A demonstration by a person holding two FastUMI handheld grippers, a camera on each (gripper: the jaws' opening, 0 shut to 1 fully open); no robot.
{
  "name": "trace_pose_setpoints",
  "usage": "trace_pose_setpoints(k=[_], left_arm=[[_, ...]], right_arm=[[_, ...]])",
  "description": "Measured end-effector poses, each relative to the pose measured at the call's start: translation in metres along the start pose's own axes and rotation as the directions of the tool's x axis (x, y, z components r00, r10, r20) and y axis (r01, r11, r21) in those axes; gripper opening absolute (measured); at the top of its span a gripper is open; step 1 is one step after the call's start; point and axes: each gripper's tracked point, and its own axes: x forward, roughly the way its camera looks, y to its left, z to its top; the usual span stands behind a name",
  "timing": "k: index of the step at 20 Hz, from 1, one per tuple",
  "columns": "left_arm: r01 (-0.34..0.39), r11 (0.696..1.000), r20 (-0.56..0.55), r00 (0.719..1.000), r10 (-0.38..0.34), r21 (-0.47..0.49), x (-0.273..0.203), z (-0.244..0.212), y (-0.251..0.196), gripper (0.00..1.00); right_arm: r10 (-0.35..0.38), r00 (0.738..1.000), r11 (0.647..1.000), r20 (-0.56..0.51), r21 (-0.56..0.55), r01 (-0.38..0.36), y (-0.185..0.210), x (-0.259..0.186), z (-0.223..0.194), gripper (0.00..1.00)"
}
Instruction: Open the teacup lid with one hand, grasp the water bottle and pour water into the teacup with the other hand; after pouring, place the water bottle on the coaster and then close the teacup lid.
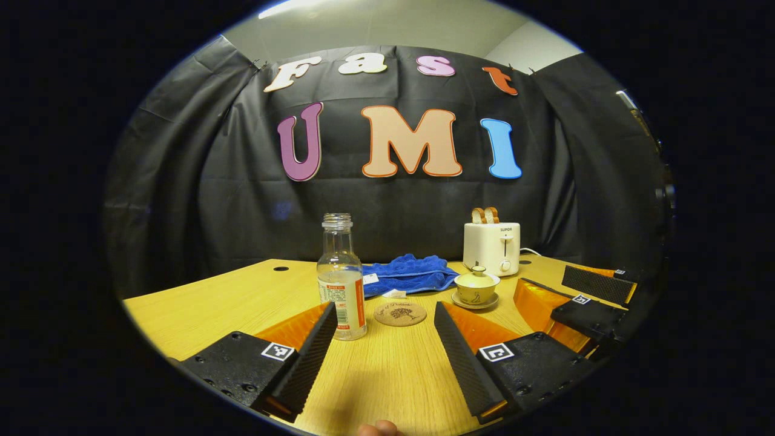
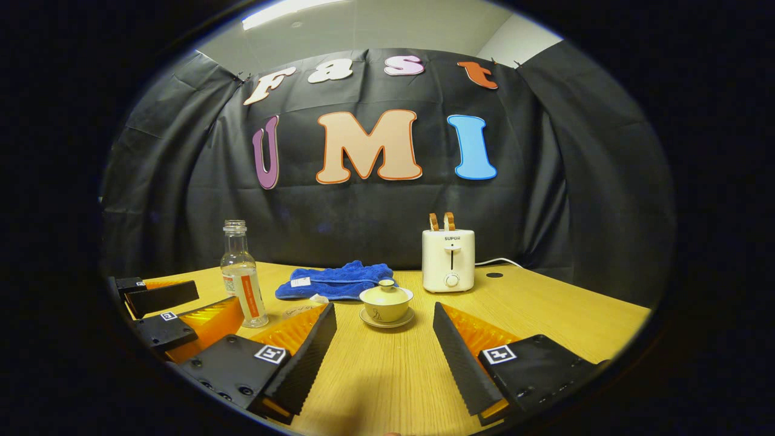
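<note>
Nothing is grasped yet: the left gripper (image 1: 384, 357) hovers low over the near edge of the table (image 1: 200, 303) with its jaws spread wide and empty, and the right gripper (image 2: 384, 357) does the same a little further right, jaws equally wide and holding nothing. The step in hand, by my reading, is the opening one: lift the lid (image 2: 386, 291) off the teacup (image 2: 386, 306). In the right gripper view the cup sits almost dead ahead between the fingers, so that gripper looks best placed for the lid; the jaws should narrow first and close on the small knob from above, then lift straight up so the cup is not dragged off its saucer (image 2: 387, 321). The water bottle (image 1: 341, 280) stands upright at the left of the group, uncapped, just ahead of the left gripper's left finger, so the left gripper is the natural one for it; a grip on the labelled body rather than the thin neck should pour steadier. Bottle holds clear liquid to roughly half height. Cup contents cannot be told, lid on. The coaster (image 1: 399, 313) lies flat and bare between bottle and teacup, near side. Further back: a blue cloth (image 1: 408, 274) and a toaster (image 1: 491, 247) with two slices (image 1: 485, 215) standing up in its slots.
</note>
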Motion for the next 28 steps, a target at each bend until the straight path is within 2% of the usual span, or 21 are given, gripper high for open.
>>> trace_pose_setpoints(k=[9,12,15,16,20,23,24,25,26,27,28], left_arm=[[0.0,1.0,0.001,1.0,0.0,0.0,-0.001,0.001,0.001,0.94],[0.0,1.0,-0.001,1.0,0.0,-0.002,0.0,0.0,0.0,0.94],[0.007,1.0,0.001,1.0,-0.007,-0.001,0.0,0.001,-0.001,0.94],[0.007,1.0,0.0,1.0,-0.007,-0.001,0.0,0.0,0.0,0.94],[0.007,1.0,0.0,1.0,-0.007,-0.002,0.0,0.0,-0.001,0.94],[0.007,1.0,-0.001,1.0,-0.007,-0.001,0.0,0.001,-0.001,0.94],[0.007,1.0,-0.001,1.0,-0.007,-0.001,0.0,-0.001,-0.001,0.94],[0.008,1.0,-0.001,1.0,-0.008,-0.001,0.0,0.0,-0.001,0.94],[0.008,1.0,-0.001,1.0,-0.008,-0.001,0.0,0.001,-0.001,0.94],[0.008,1.0,-0.001,1.0,-0.008,-0.002,0.0,0.0,-0.001,0.94],[0.008,1.0,-0.001,1.0,-0.008,-0.001,0.0,0.0,-0.001,0.94]], right_arm=[[-0.001,1.0,1.0,0.0,0.001,0.001,-0.001,0.004,0.002,0.97],[0.007,1.0,1.0,-0.001,0.001,-0.007,-0.001,0.015,0.0,1.0],[0.007,1.0,1.0,-0.006,0.0,-0.007,-0.002,0.045,0.0,0.97],[0.001,1.0,1.0,-0.004,0.0,-0.001,-0.005,0.06,-0.001,1.0],[-0.017,1.0,1.0,-0.012,0.001,0.017,-0.009,0.12,-0.005,0.97],[0.013,1.0,1.0,-0.018,0.001,-0.013,0.001,0.156,-0.008,1.0],[0.018,1.0,1.0,-0.021,-0.001,-0.018,0.003,0.167,-0.008,0.96],[0.023,0.999,1.0,-0.029,-0.002,-0.023,0.005,0.172,-0.01,1.0],[0.033,0.999,0.999,-0.042,-0.005,-0.034,0.007,0.181,-0.013,0.96],[0.057,0.997,0.998,-0.044,-0.003,-0.057,0.011,0.185,-0.014,1.0],[0.056,0.997,0.998,-0.055,-0.005,-0.056,0.012,0.191,-0.015,0.96]])
